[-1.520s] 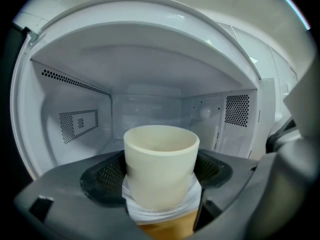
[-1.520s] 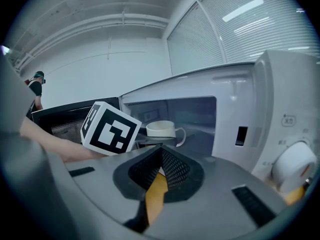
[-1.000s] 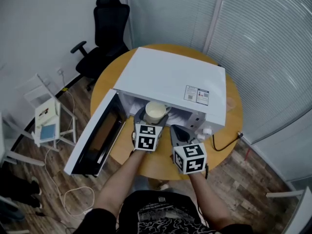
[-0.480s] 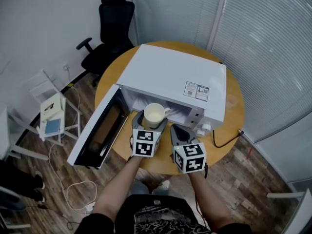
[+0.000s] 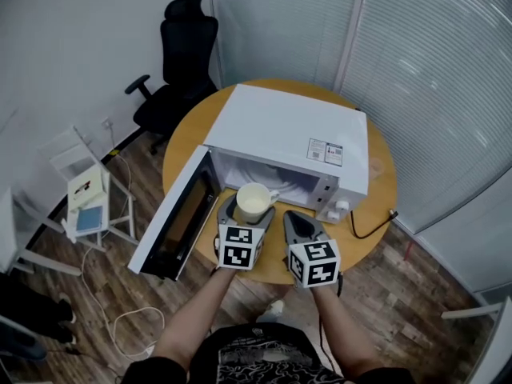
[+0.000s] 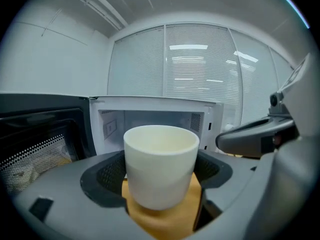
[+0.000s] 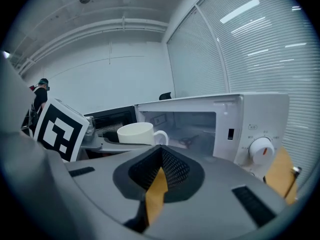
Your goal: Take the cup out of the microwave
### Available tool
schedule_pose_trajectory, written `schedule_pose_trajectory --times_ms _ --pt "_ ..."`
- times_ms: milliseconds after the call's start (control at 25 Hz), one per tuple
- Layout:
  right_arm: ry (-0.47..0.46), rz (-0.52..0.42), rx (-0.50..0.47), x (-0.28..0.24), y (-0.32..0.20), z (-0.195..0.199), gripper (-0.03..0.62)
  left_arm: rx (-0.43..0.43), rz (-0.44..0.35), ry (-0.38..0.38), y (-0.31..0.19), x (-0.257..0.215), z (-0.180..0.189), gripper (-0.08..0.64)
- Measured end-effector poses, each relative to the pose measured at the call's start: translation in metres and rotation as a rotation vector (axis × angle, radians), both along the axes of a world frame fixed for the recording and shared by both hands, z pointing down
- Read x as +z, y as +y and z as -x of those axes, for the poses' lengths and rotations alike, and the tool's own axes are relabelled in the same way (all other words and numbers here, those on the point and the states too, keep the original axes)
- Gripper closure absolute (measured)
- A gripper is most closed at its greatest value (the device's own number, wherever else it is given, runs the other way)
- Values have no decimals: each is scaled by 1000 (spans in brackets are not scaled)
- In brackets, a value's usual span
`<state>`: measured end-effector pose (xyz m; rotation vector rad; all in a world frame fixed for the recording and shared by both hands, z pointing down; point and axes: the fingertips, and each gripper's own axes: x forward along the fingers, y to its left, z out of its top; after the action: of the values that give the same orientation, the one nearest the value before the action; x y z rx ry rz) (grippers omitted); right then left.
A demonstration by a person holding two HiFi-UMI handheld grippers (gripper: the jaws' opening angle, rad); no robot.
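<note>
- Clear of the oven, the cream-white ceramic cup (image 5: 254,202) hangs upright in the air. It is just in front of the open cavity of the white box-shaped microwave (image 5: 288,134) and above the near part of the round wooden desk (image 5: 382,202).
- The left gripper (image 5: 248,212) carries it. Its dark fingers (image 6: 107,171) stand wide apart and press on the cup's wall from both sides, low on the body, with the rim well above the pads.
- The cup sits deep between those fingers, close to their root rather than at the tips. Its handle is turned to the person's right, free of the pads.
- A side-on clamp like this keeps the mouth level, probably to guard against a spill. Whether the pale inside holds any liquid cannot be told.
- The microwave's dark-windowed door (image 5: 176,226) stands swung wide to the left, which leaves a clear way out of the cavity.
- The right gripper (image 5: 293,218) hovers just beside the cup's handle without touching it, its fingers closed together on nothing. It seems to be standing by, perhaps for the door.
- The removal looks all but complete. What seems left is a steady set-down on the bare desk in front of the microwave.
</note>
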<state>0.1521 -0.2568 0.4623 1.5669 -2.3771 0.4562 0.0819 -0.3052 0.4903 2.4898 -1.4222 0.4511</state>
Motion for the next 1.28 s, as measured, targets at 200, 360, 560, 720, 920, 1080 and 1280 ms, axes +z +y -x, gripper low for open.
schedule_pose_trajectory --times_ms 200,360,560,720,920,1080,1280 --pt "22 -23 21 -10 18 10 577 21 -11 18 19 -14 10 143" --pt "27 -39 52 -18 38 15 577 51 -16 20 41 -18 14 143" --pt "27 -67 82 -32 64 25 577 63 -40 40 65 -31 26 143" --pt "30 -79 90 -38 87 34 577 77 -34 49 89 -35 33 143" --pt "22 -83 86 -40 112 48 577 93 -34 54 114 -36 42 143" --pt "8 -80 87 -41 127 56 578 89 -26 55 126 -31 51 143" --pt "31 -96 87 -44 140 62 578 97 -41 63 137 -38 56 143"
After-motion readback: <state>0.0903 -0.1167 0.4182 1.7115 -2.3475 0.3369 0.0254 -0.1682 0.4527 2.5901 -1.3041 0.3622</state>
